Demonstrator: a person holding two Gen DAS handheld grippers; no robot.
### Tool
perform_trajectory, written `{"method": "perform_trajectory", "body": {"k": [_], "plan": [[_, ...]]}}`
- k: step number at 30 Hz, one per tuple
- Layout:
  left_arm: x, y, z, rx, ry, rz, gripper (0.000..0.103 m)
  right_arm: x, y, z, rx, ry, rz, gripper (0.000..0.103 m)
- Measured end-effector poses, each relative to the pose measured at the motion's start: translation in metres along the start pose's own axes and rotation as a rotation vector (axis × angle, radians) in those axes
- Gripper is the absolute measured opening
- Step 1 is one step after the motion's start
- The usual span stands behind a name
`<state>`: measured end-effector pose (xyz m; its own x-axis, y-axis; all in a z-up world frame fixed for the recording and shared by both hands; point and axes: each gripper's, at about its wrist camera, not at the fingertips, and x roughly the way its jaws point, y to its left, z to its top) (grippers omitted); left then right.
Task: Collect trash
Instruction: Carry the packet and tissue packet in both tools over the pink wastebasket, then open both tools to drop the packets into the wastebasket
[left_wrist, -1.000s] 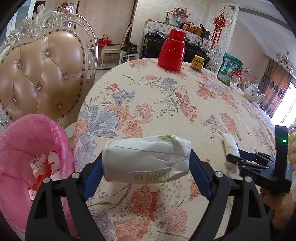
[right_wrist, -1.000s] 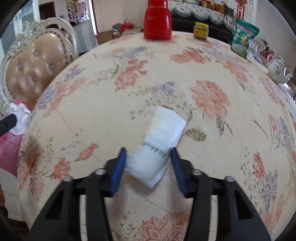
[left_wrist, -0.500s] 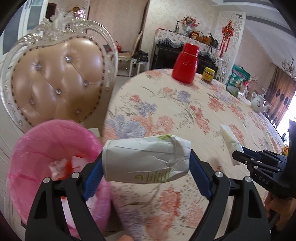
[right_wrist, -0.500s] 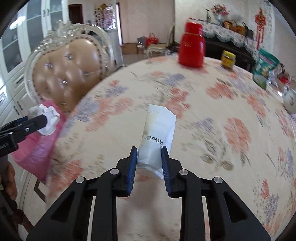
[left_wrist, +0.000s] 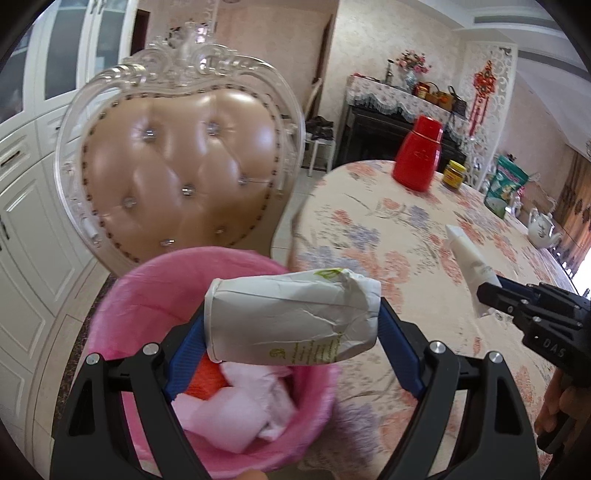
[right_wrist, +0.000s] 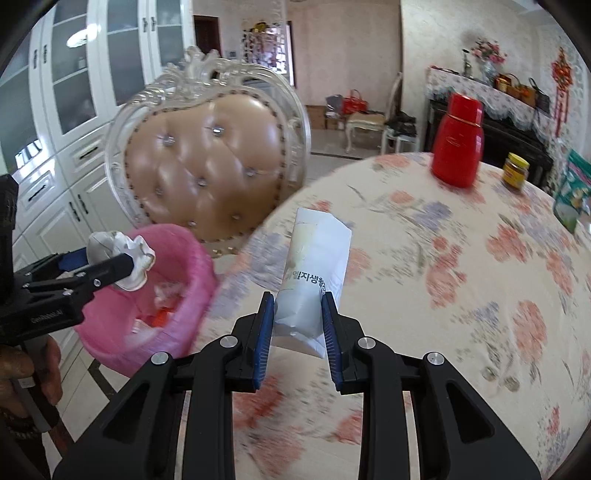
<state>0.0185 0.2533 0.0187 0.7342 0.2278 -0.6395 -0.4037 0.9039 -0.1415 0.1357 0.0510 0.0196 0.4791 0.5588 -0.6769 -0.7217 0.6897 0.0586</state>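
- The left gripper (left_wrist: 291, 325) is clamped across a crumpled paper cup (left_wrist: 291, 317), one blue pad at the cup's open rim and the other at its crushed end; in its own view the cup hangs over the mouth of the pink bin (left_wrist: 147, 291).
- The bin, lined in pink plastic, stands below the edge of the floral table (left_wrist: 406, 236) and in front of the tufted chair (left_wrist: 184, 173); it already holds pale wads and something orange.
- The step in hand looks to be the drop. It would go best if the cup is centred over the bin's opening, away from the rim nearest the table, before the jaws part.
- The cup lies sideways and spans much of the opening, so lowering it close to the contents first should lessen the chance of it catching the rim and rolling out.
- A full, quick release suits a light cup that could cling to one pad.
- The right gripper (right_wrist: 299, 325) is closed on the lower end of a white paper sachet (right_wrist: 314, 273) with black print, held off the table on the table side of the bin.
- That hand does well to wait beside the bin until the left one is clear, since the two tools sit near each other there.
- The red flask (right_wrist: 458, 144) and yellow-lidded jar (right_wrist: 515, 171), well beyond the bin on the table, look like no trash.
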Motion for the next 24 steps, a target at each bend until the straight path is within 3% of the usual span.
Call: {"method": "perform_trajectory", "body": {"k": [11,24], "plan": [[-0.02,0.055,-0.001,-0.044,-0.015,0.058,0.083,0.013,0.061,0.023,-0.07,-0.013,0.112,0.026],[-0.033,0.088,0.002,-0.091,-0.032,0.084,0.083,0.035,0.115,0.032,-0.123,0.01,0.222,0.027]]}}
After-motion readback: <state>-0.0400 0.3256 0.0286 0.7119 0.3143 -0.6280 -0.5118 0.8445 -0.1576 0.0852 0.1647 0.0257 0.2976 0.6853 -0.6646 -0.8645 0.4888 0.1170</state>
